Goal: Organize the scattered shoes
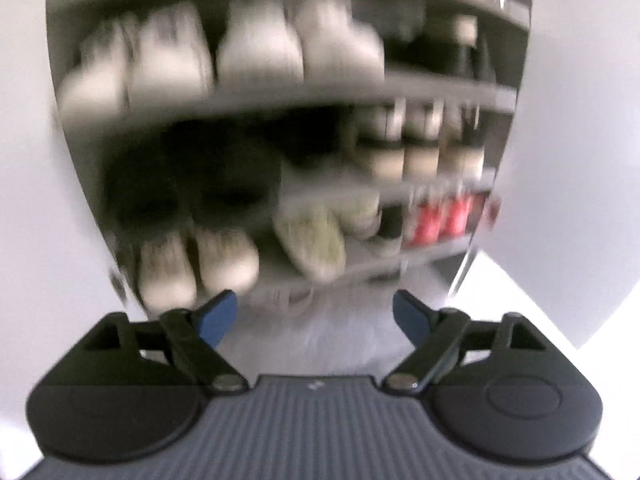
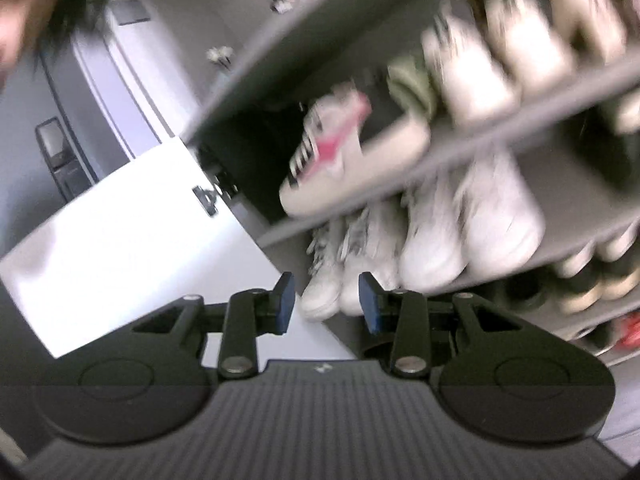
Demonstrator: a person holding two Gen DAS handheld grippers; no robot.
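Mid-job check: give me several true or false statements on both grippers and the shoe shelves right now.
1. The left gripper stands with its jaws wide apart and nothing between them. True.
2. The right gripper grips a white sneaker. False: its jaws are empty.
3. A white sneaker with a pink star sits on a grey shelf board. True.
4. The left wrist view shows bare shelves. False: blurred pale shoes and red-pink shoes fill them.
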